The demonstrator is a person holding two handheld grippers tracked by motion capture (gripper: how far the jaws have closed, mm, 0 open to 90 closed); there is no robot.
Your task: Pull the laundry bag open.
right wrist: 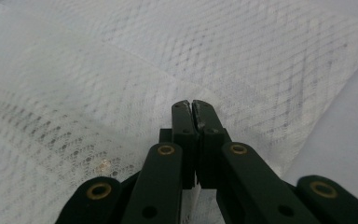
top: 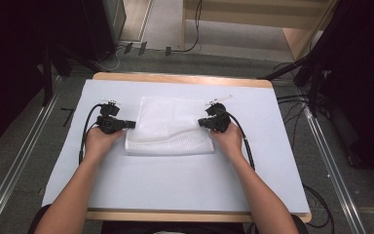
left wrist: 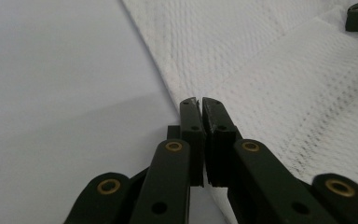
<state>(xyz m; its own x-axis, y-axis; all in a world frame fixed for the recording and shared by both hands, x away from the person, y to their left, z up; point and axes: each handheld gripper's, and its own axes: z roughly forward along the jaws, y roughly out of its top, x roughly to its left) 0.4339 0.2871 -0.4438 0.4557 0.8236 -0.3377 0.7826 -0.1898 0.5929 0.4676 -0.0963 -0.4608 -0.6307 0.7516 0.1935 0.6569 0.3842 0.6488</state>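
Observation:
A white mesh cloth point(top: 168, 124), folded into a rough rectangle, lies in the middle of the white-covered table point(top: 175, 180). My left gripper point(top: 132, 124) lies level at the cloth's left edge, pointing right. In the left gripper view its jaws point(left wrist: 200, 100) are pressed together on the edge of the cloth point(left wrist: 270, 70), where the creases converge. My right gripper point(top: 200, 122) is at the cloth's right edge, pointing left. In the right gripper view its jaws point(right wrist: 191, 102) are shut on the mesh point(right wrist: 121, 70), which puckers toward the tips.
Cables point(top: 85, 131) trail from both grippers across the table. The table's wooden rim point(top: 180, 78) shows at the back. Black stands point(top: 316, 78) and floor cables flank the table. The person's forearms come in from the near edge.

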